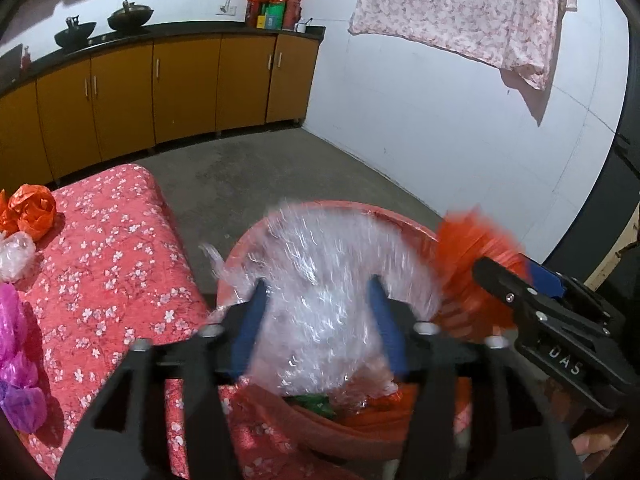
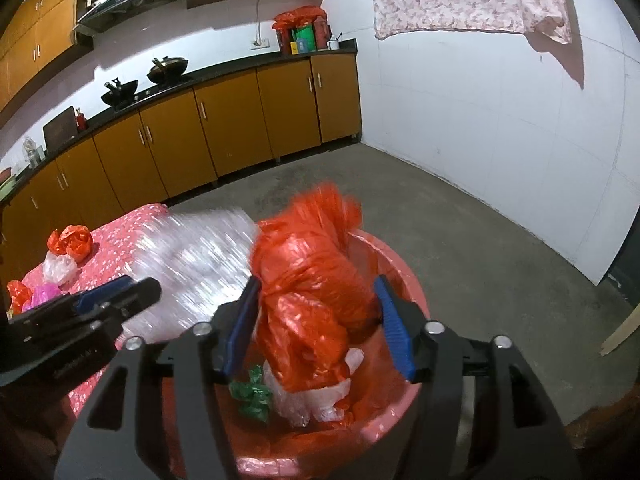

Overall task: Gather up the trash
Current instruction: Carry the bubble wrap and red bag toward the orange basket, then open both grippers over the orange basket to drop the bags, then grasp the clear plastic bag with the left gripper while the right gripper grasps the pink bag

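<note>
Between the right tool's (image 2: 316,320) pads, an orange bag (image 2: 312,280) above the basin (image 2: 404,276).

Orange cabinets (image 2: 224,128) at 10 o'clock, two woks (image 2: 168,69) on counter; floral cloth (image 1: 464,8) hanging at 1 o'clock.

Dim indoor light, motion-blurred bags, fisheye bending, dark vignetted corners

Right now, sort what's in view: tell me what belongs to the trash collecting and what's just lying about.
Job:
- clear plastic bag between the left hand-held gripper fingers
- orange plastic bag between the right hand-held gripper fingers
- red basin with trash inside
- crumpled bags left on the floral cloth

Lying about:
- woks
- hanging floral sheet
- cabinets
</note>
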A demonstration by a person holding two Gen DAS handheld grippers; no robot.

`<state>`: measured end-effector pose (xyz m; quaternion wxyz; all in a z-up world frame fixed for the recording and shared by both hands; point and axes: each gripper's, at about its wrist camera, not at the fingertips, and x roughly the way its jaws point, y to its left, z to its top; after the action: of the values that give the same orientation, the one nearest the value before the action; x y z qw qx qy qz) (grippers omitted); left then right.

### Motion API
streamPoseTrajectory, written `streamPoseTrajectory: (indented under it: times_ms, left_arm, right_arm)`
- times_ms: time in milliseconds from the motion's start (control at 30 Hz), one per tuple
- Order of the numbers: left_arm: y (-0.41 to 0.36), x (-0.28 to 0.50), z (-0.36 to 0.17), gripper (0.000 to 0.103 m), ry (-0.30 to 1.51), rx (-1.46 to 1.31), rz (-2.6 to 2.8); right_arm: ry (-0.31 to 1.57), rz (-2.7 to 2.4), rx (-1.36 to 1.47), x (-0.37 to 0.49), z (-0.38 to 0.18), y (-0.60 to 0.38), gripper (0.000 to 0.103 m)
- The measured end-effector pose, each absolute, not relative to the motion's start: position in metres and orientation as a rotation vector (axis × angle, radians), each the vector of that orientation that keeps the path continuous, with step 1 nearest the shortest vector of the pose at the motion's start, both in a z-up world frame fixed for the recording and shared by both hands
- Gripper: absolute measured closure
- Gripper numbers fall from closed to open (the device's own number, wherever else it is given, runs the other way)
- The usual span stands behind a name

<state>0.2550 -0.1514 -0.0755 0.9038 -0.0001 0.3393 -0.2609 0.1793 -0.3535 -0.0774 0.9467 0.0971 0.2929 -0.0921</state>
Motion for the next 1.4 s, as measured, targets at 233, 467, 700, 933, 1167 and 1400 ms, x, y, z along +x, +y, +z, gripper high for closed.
streamPoseTrajectory:
  times_ms: [233, 467, 700, 933, 1167, 1400]
  left_arm:
    - [-0.124, 0.256, -0.075, 0.025, 0.708, -0.05, -0.472]
    - [-0.093, 0.236, -0.065, 0.005, 0.652, -0.029, -0.39]
    - [-0.049, 0.202, -0.05, 0.002, 0.571, 0.041, -0.298]
    - [0.034, 0.174, -0.04, 0.002, 0.525, 0.052, -0.12]
    - [0.146, 0.164, -0.049, 0.002, 0.569, 0.013, 0.151]
    - [0.214, 0.173, -0.074, 0.002, 0.674, -0.087, 0.238]
  right_arm:
    - [0.578, -0.216, 0.214, 0.17, -0.08, -0.356, 0.012]
    - [0.515, -0.292, 0.206, 0.162, -0.073, -0.349, 0.004]
    - [0.531, -0.208, 0.163, 0.166, -0.064, -0.312, 0.004]
    - [0.538, -0.05, 0.142, 0.174, -0.048, -0.249, 0.004]
    - [0.561, 0.12, 0.102, 0.191, -0.039, -0.167, 0.004]
    - [0.653, 0.259, 0.058, 0.22, -0.053, -0.082, 0.015]
